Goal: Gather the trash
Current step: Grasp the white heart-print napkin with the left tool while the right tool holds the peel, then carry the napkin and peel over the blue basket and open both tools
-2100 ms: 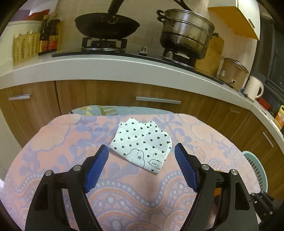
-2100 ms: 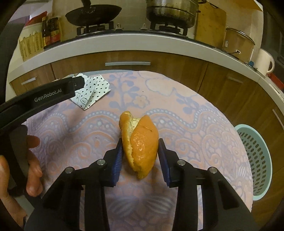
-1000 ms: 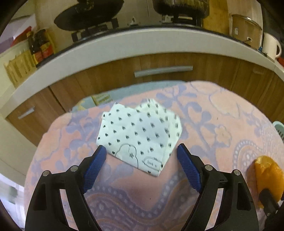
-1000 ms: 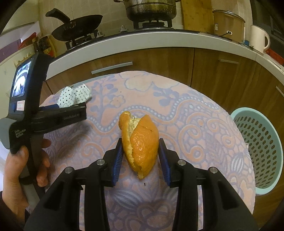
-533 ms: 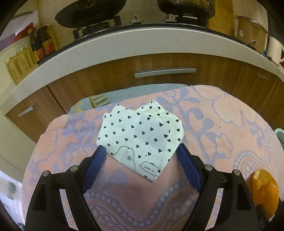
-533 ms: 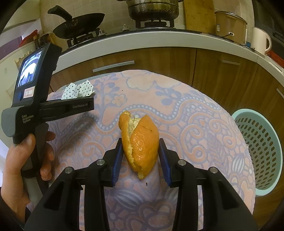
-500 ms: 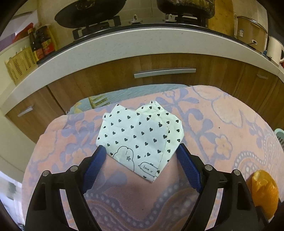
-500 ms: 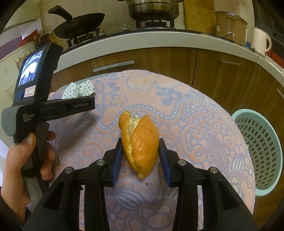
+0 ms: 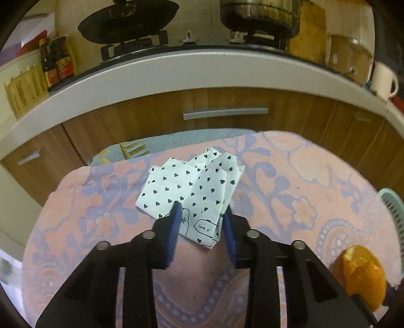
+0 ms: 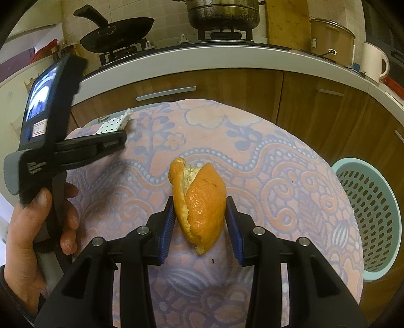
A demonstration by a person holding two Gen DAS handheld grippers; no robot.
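Note:
A white paper napkin [image 9: 192, 186] with black hearts lies on the pink and purple patterned tablecloth [image 9: 303, 191]. My left gripper [image 9: 202, 208] is closing on its near corner, and the paper buckles up between the blue pads. In the right wrist view that napkin [image 10: 111, 126] peeks out beyond the left gripper [image 10: 121, 138], which a hand [image 10: 32, 227] holds. My right gripper [image 10: 200, 200] is shut on a piece of orange peel [image 10: 204, 194], held just above the cloth. The peel [image 9: 363, 272] also shows at the lower right of the left wrist view.
A teal perforated basket [image 10: 373, 217] stands on the floor to the right of the table. Behind the table runs a wooden cabinet front [image 9: 227, 106] under a white counter holding a black wok [image 9: 126, 20], a steel pot [image 10: 222, 12] and a white mug [image 10: 373, 63].
The left gripper's jaws have come together from wide open onto the napkin's near corner, crumpling and lifting the paper. The right gripper and its peel have not moved.

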